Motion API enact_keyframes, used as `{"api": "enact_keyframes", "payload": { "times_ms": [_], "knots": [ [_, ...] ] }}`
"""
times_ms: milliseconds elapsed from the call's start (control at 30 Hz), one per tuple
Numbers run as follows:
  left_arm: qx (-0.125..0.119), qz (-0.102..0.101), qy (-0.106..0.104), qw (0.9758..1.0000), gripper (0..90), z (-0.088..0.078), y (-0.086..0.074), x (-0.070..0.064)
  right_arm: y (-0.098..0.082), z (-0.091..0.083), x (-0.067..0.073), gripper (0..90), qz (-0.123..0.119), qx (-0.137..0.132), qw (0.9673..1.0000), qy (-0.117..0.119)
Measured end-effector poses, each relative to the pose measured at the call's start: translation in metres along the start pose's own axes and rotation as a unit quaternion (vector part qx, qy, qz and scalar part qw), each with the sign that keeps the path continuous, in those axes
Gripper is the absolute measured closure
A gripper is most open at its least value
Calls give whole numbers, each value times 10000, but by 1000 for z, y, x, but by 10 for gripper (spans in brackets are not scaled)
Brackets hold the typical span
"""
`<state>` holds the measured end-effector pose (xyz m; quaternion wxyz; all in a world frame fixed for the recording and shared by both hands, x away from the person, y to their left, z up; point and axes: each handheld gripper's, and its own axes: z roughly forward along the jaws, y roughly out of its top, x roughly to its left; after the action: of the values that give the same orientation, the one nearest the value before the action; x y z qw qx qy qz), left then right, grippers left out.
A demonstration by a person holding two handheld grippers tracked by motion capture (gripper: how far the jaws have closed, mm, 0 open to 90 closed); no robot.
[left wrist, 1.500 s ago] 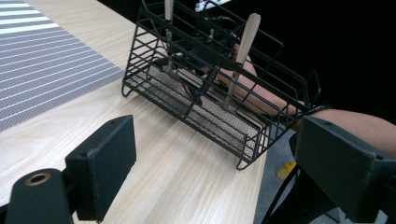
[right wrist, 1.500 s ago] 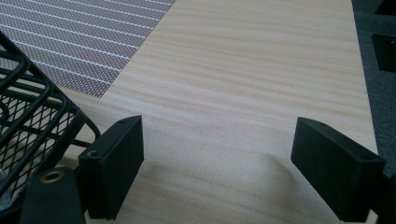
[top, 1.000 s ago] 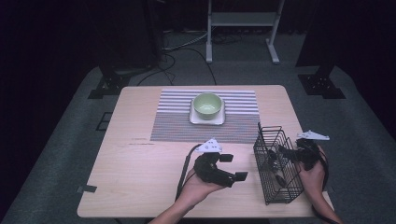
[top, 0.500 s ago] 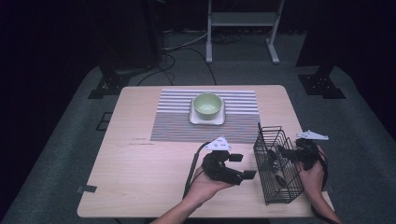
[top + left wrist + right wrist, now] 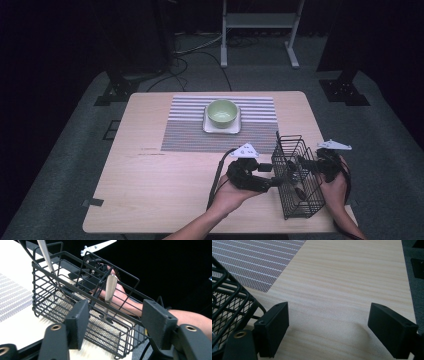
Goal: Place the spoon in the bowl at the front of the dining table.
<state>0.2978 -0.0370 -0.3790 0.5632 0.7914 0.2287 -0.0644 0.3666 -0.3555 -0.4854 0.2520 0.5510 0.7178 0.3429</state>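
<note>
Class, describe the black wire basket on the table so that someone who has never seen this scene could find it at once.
Start at the wooden table and go to its near right corner, past the striped mat. There the basket stands between the person's two hands. It is the one black wire thing with a mesh floor, and metal utensils stand in it, unlike the green bowl on the mat.

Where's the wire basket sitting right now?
In the high view the black wire basket stands at the table's near right corner, between the left gripper and the right gripper, right of the striped mat.
</note>
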Motion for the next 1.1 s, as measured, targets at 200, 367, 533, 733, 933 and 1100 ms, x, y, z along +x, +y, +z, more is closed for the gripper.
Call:
{"api": "enact_keyframes", "payload": {
  "times_ms": [200, 367, 533, 733, 933, 1100],
  "knots": [
    [39, 20, 1, 10000, 486, 7, 3, 2, 0, 0, 0, 161, 5, -5, 10000, 9],
    [46, 38, -41, 10000, 564, 12, 5, 2, 0, 0, 1, 161, -20, -1, 10000, 9],
    [13, 19, -77, 10000, 658, 14, 9, 4, 0, 0, 1, 161, -18, -1, 10000, 10],
    [-42, 33, -71, 10000, 746, 16, 12, 5, 0, 0, 1, 161, -18, 0, 10000, 6],
    [-154, 75, -37, 9998, 835, 18, 15, 3, 0, 0, 1, 161, -18, -2, 10000, 7],
    [-242, 92, -81, 9996, 873, 19, 17, 2, 0, 0, 1, 161, -14, -6, 10000, 12]
  ]
}}
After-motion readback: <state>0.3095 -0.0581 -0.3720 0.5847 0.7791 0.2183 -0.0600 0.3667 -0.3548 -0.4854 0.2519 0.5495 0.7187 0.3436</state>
